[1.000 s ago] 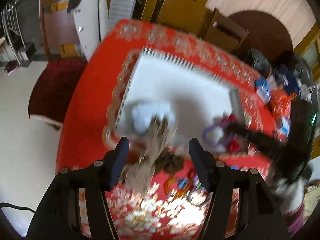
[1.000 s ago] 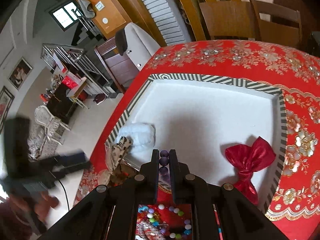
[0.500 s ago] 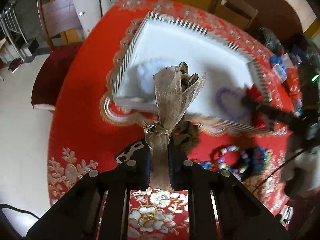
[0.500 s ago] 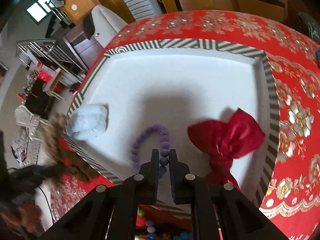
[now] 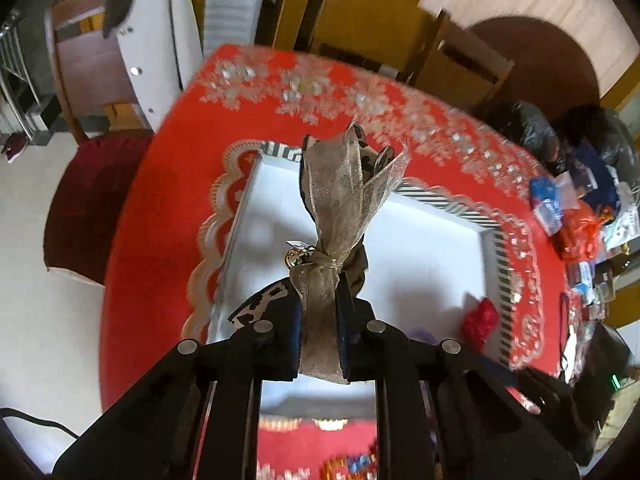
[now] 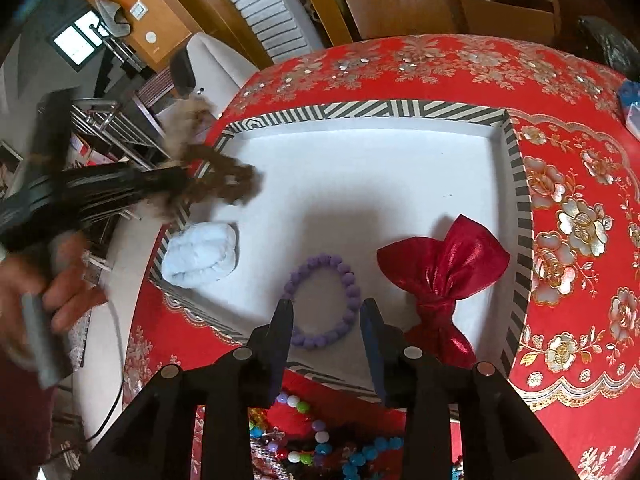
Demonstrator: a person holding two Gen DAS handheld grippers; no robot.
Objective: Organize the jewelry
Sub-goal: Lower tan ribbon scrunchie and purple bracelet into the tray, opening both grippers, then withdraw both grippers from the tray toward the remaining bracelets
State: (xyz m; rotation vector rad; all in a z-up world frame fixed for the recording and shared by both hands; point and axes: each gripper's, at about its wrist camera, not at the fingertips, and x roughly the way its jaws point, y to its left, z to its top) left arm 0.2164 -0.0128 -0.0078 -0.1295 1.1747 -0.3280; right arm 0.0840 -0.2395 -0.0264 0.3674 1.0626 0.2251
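Observation:
My left gripper (image 5: 318,312) is shut on the tail of a gauzy tan ribbon bow (image 5: 348,184) and holds it in the air over the white tray (image 5: 440,200). In the right wrist view that bow (image 6: 224,176) is a brown blur over the tray's left rim (image 6: 360,110). The jaws of my right gripper (image 6: 326,312) are opening. A purple bead bracelet (image 6: 354,296) lies flat on the tray floor between the fingertips, and the pads do not press on it. A shiny red bow (image 6: 444,268) and a pale blue fluffy scrunchie (image 6: 200,254) also lie in the tray.
The tray sits on a round table under a red flowered cloth (image 6: 580,160). Loose coloured bead jewelry (image 6: 304,440) is piled on the cloth in front of the tray. Bags and packets (image 5: 572,208) crowd the table's right side. Wooden chairs stand behind. A person's hand (image 6: 44,280) grips the left tool.
The left gripper shut on the tan bow and carried it up over the tray. The right gripper lowered the purple bracelet into the tray and its jaws have parted.

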